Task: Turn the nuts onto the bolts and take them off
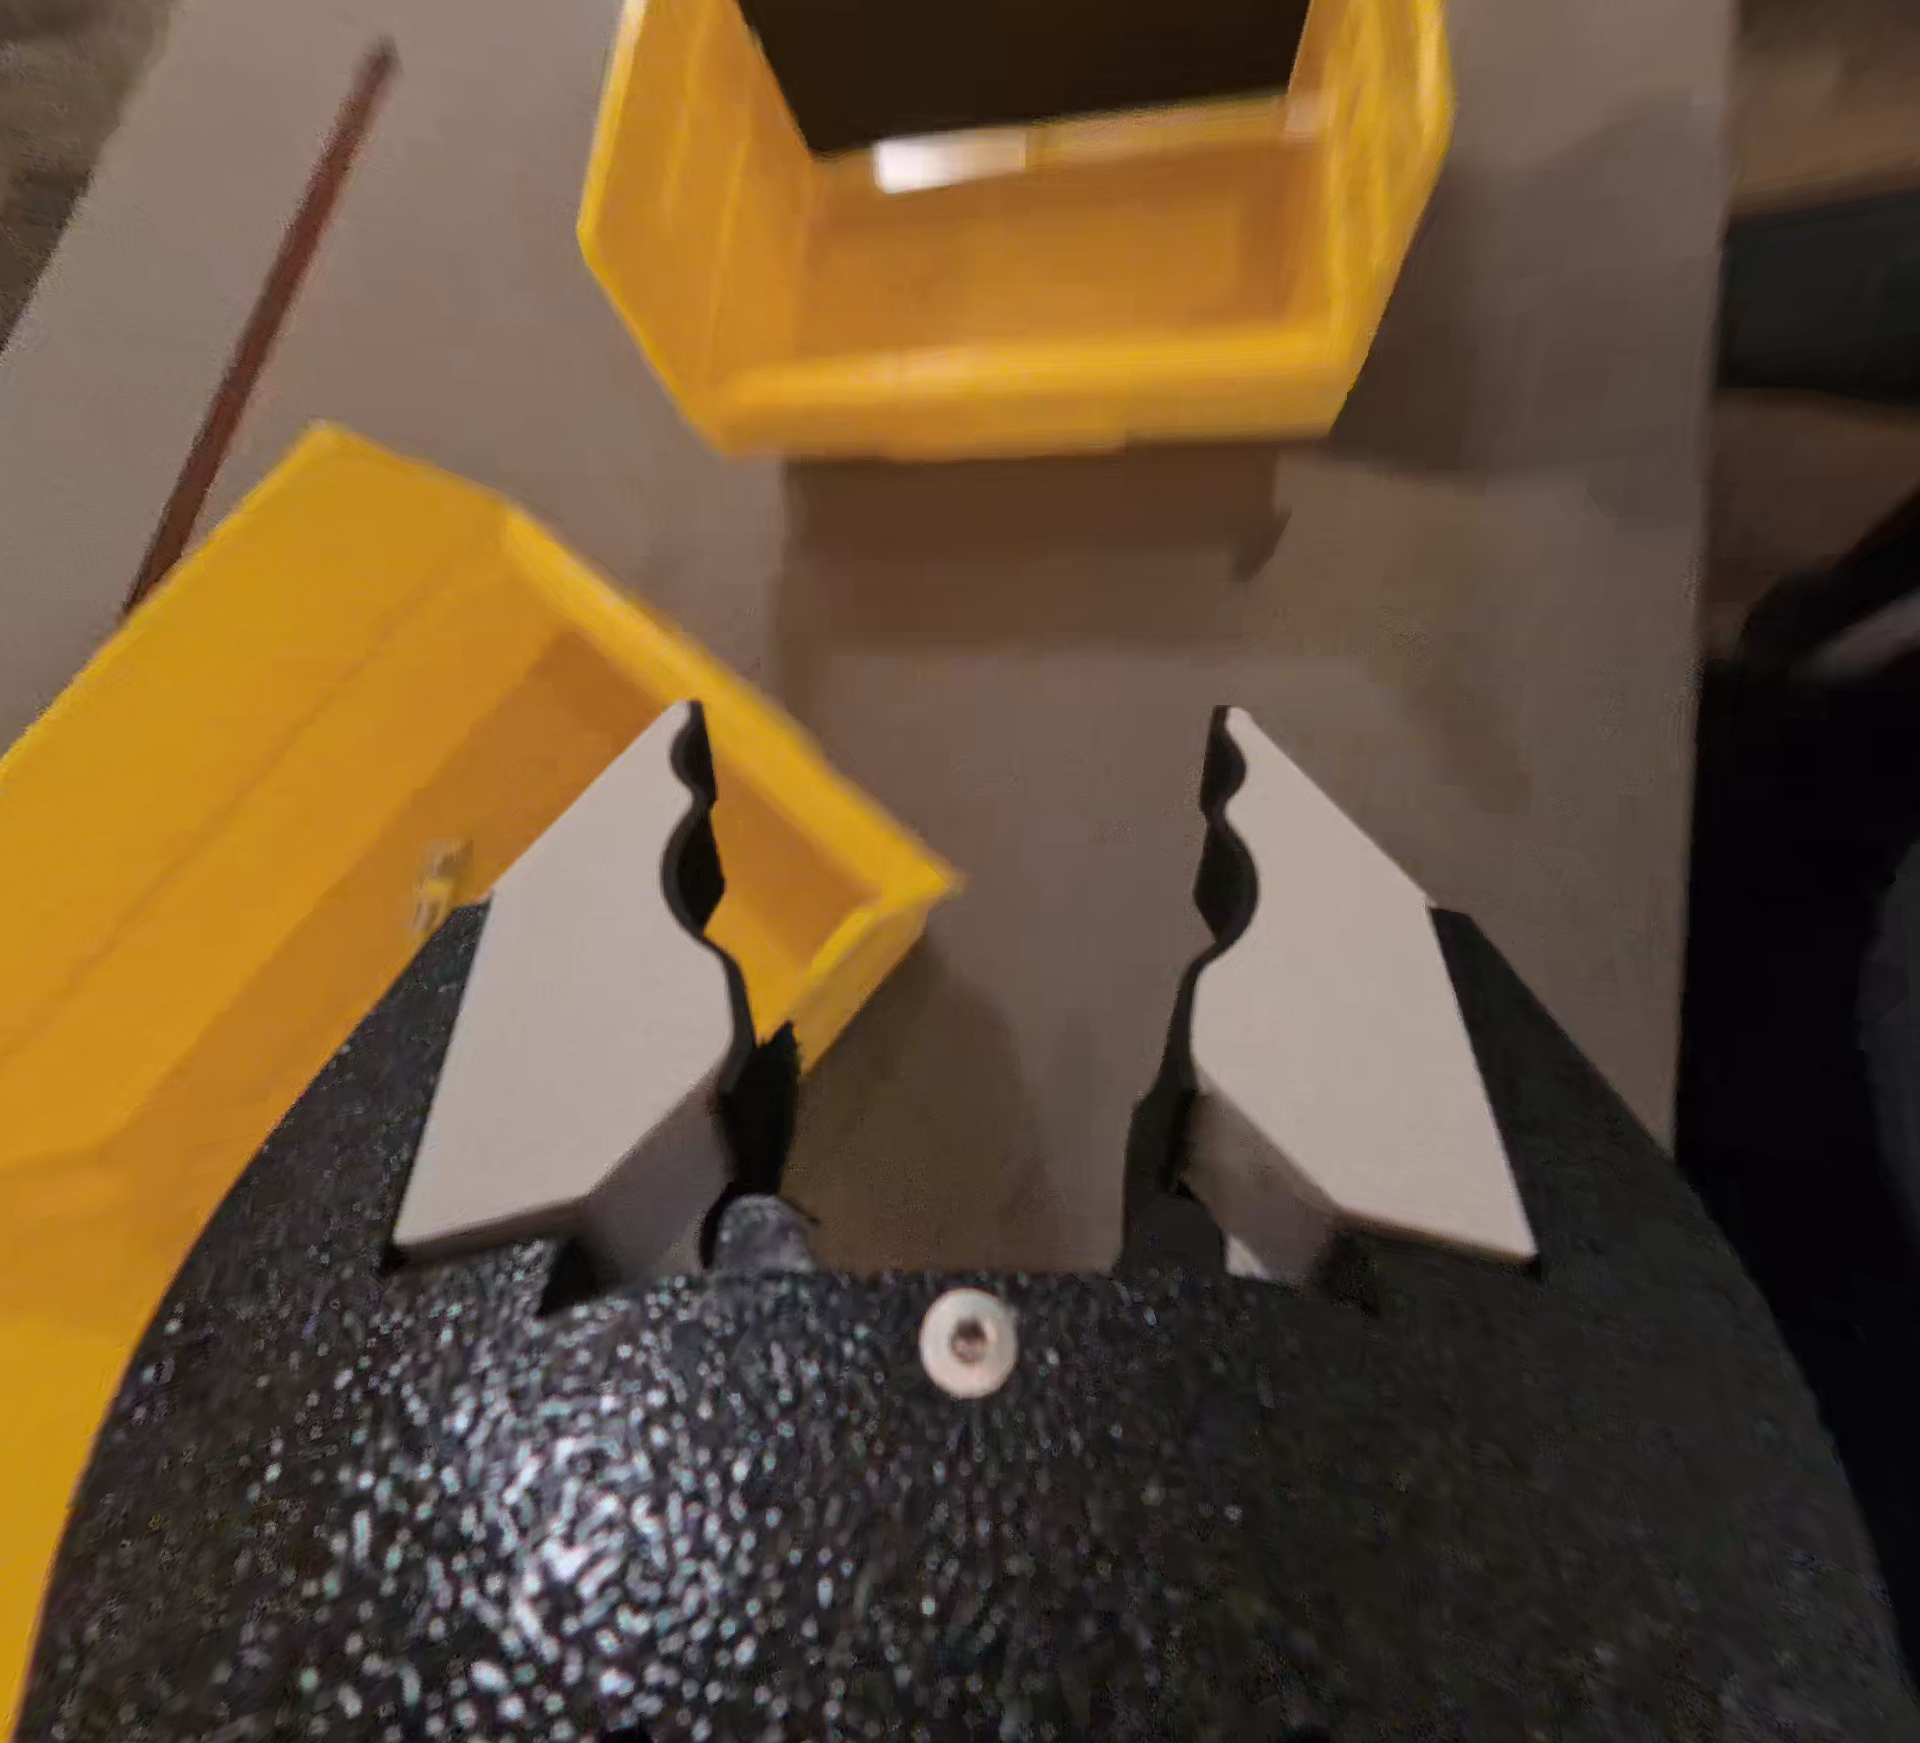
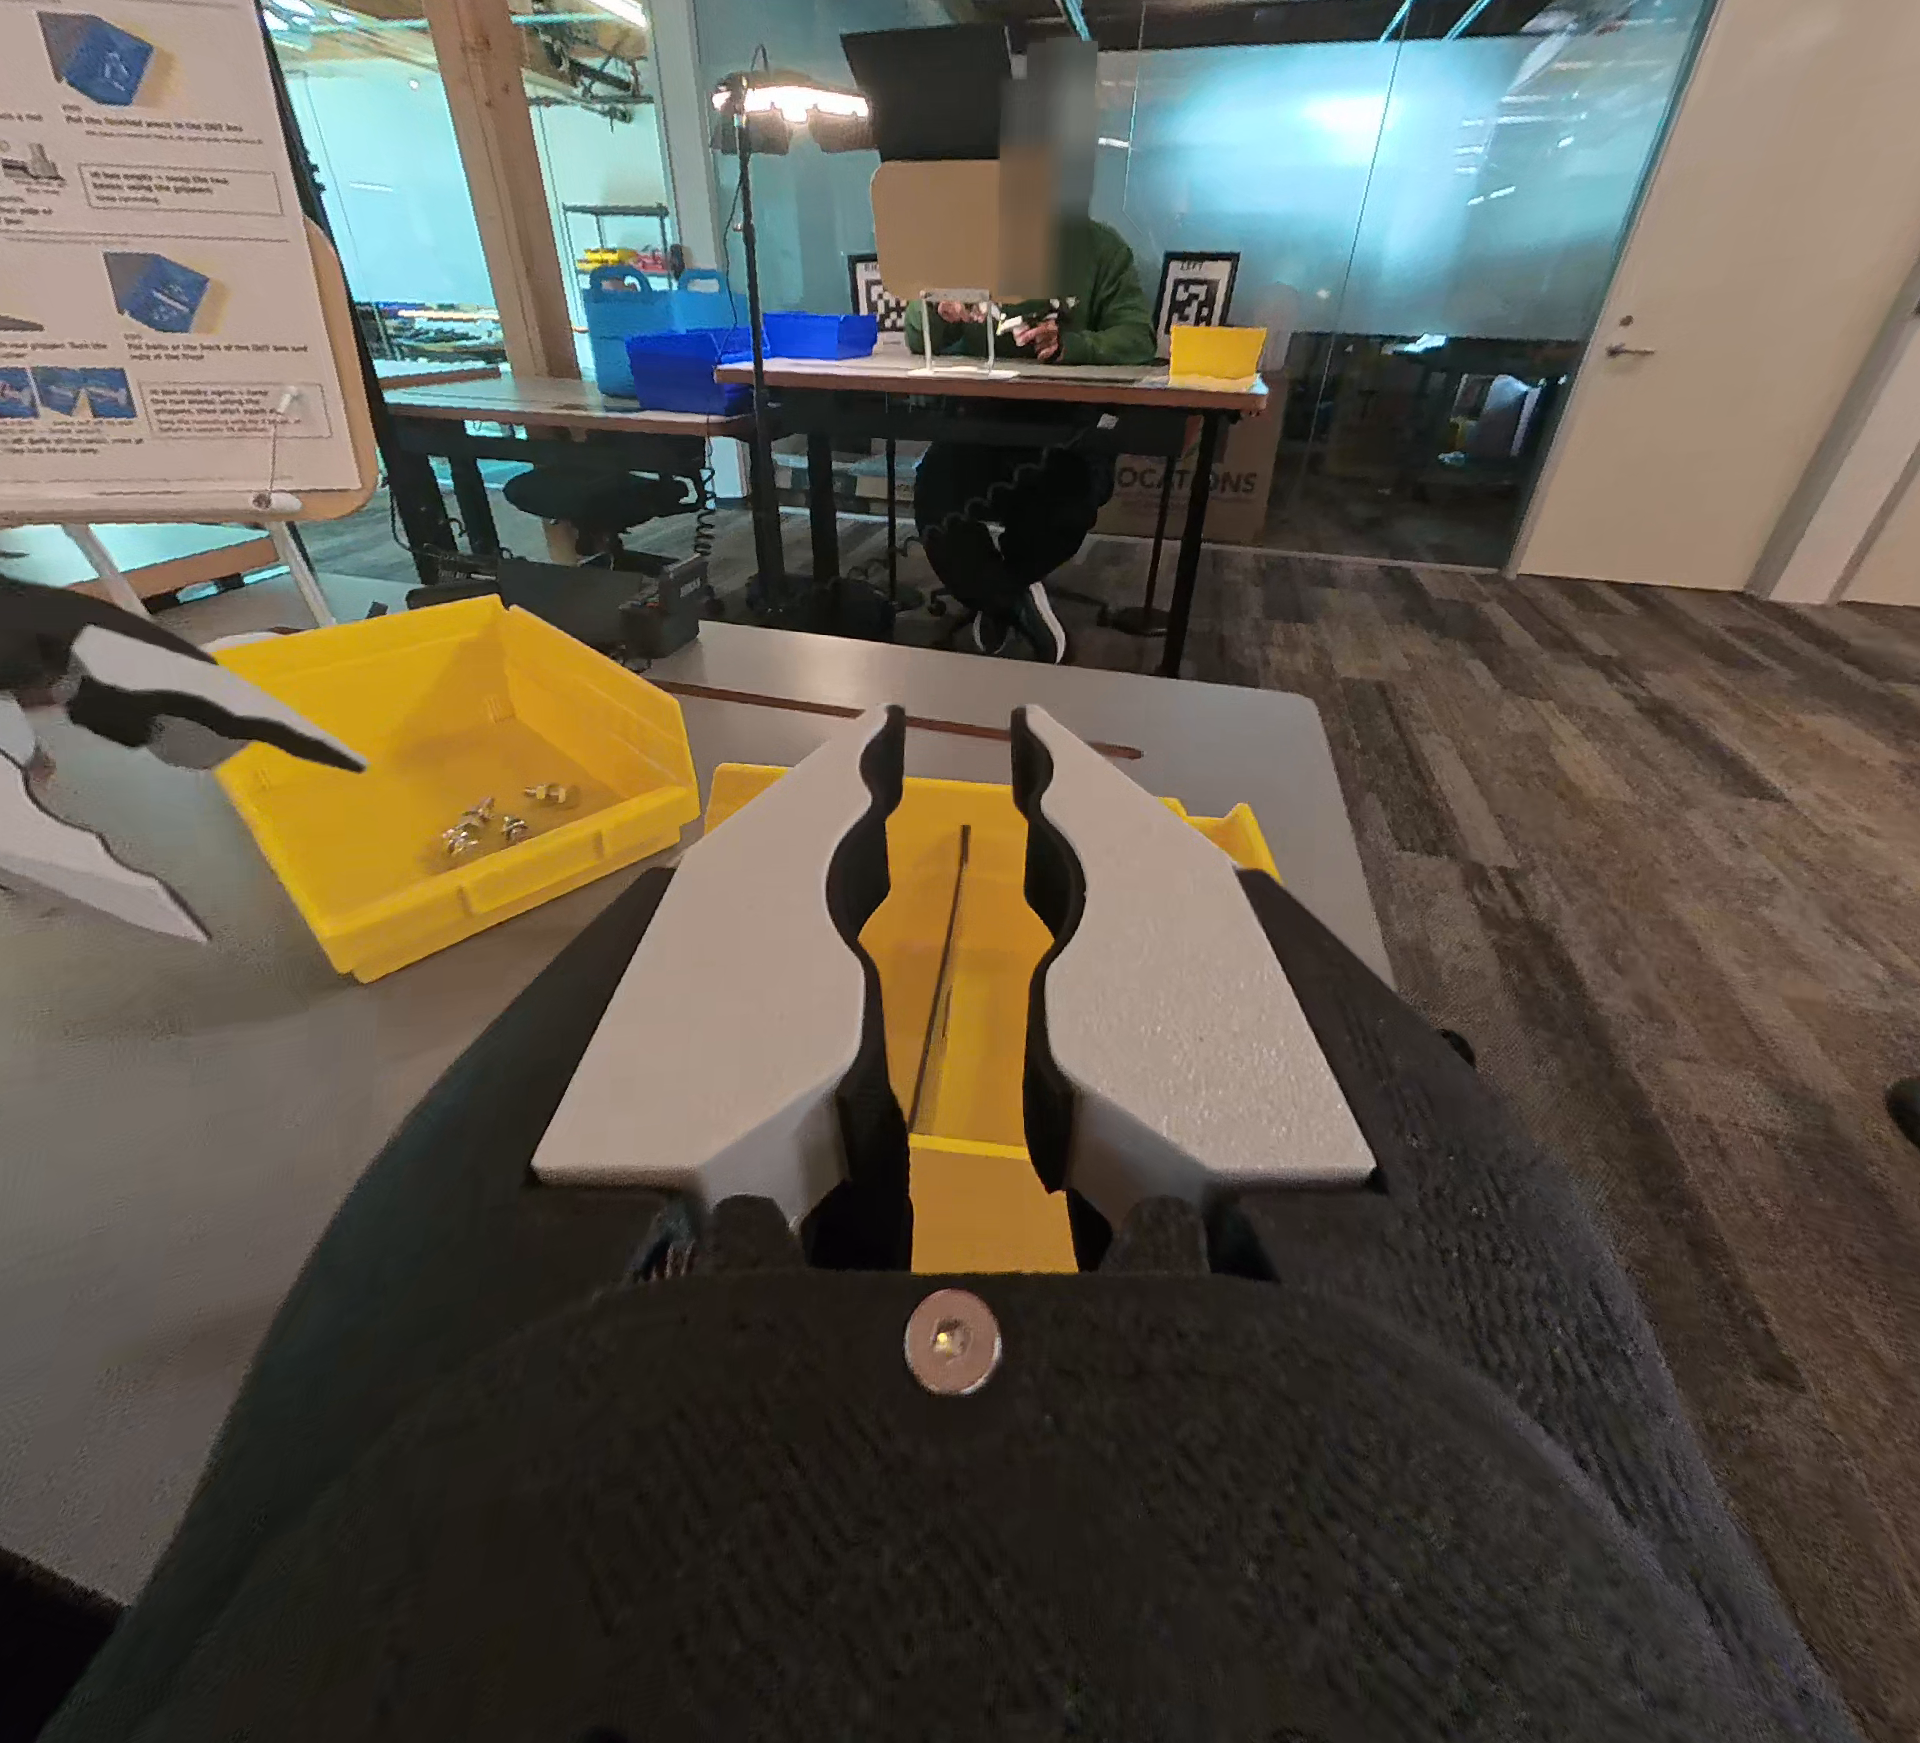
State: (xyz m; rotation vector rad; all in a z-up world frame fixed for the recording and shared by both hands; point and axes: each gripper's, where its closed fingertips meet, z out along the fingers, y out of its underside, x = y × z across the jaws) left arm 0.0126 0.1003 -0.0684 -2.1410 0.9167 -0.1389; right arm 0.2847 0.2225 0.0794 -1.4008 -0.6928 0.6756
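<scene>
Several silvery bolts and nuts (image 2: pixel 488 826) lie in a yellow bin (image 2: pixel 436 914) on the grey table. In the left wrist view this bin (image 1: pixel 260 706) is at the lower left, with one small metal piece (image 1: pixel 442 872) showing beside my finger. My left gripper (image 1: pixel 956 727) is wide open and empty, over the bin's corner and the table; it also shows in the right wrist view (image 2: pixel 286 852). My right gripper (image 2: pixel 956 717) is open by a narrow gap and empty, above a second yellow bin (image 2: pixel 1231 836). That second bin (image 1: pixel 1039 405) holds a dark divider.
The grey table (image 2: pixel 156 1122) ends just right of the second bin, with carpet floor (image 2: pixel 1610 862) beyond. An instruction board (image 2: pixel 156 135) stands at the far left. A person (image 2: pixel 1101 301) sits at a distant table. A brown seam (image 2: pixel 1081 743) crosses the tabletop. There is about 35 centimetres between the tips of the two grippers.
</scene>
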